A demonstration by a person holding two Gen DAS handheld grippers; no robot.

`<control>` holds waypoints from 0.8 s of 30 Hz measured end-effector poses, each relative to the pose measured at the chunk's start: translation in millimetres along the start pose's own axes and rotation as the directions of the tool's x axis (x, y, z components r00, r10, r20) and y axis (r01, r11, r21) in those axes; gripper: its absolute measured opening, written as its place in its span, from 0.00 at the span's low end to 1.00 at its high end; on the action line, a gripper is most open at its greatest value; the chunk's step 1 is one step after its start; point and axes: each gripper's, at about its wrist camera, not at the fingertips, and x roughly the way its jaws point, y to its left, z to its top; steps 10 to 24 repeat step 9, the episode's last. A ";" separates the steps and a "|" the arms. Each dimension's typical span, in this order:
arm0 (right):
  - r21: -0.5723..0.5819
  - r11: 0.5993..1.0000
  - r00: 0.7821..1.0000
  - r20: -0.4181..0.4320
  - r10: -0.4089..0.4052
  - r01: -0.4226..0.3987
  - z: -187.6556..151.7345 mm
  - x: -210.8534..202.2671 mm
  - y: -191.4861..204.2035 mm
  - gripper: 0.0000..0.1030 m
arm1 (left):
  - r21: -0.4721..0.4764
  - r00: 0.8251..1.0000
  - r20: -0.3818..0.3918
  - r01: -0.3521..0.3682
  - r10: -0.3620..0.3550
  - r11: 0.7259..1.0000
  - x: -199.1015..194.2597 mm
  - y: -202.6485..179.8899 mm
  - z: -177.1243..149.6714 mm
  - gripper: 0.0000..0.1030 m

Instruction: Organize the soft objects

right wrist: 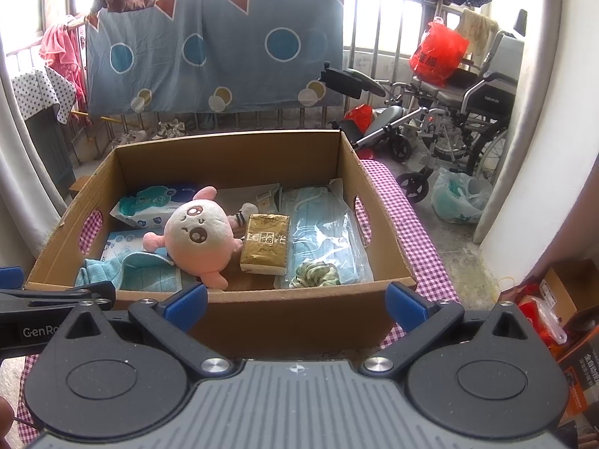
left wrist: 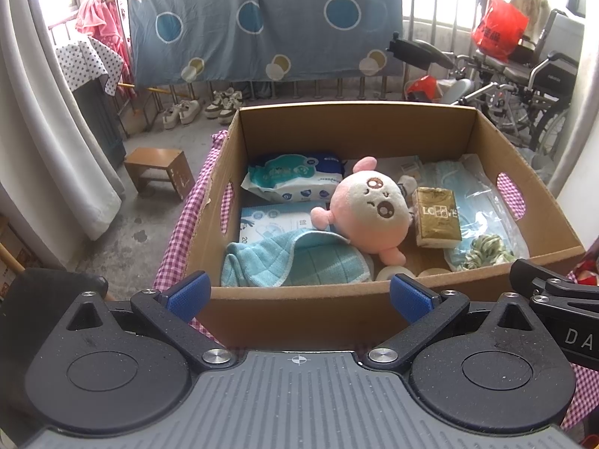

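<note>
Plush toy (left wrist: pixel 374 211) inside cardboard box (left wrist: pixel 299 310)

A surface draped in a pink-and-white checked cloth (right wrist: pixel 413 239) carries a single open cardboard box (right wrist: pixel 292 318), which stands directly on it just ahead of both claws. Seen from the right claw, the cloth runs on past the box's right wall and shows through the cut-out handle holes in both side walls; seen from the left claw, it hangs down as a strip (left wrist: pixel 179 239) along the box's left side. Beyond the cloth's edges lies bare grey concrete floor (left wrist: pixel 149 220).
</note>
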 end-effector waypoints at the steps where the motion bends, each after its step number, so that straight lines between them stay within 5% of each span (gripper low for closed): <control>1: 0.001 1.000 1.000 0.001 -0.001 0.001 -0.3 -0.5 0.1 1.00 | 0.000 1.000 0.000 0.000 0.000 1.000 0.0 0.2 0.0 0.99; 24: 0.000 1.000 1.000 0.000 -0.001 0.001 -0.4 -0.4 0.1 1.00 | 0.000 1.000 0.000 0.001 -0.001 1.000 0.0 0.2 0.1 0.99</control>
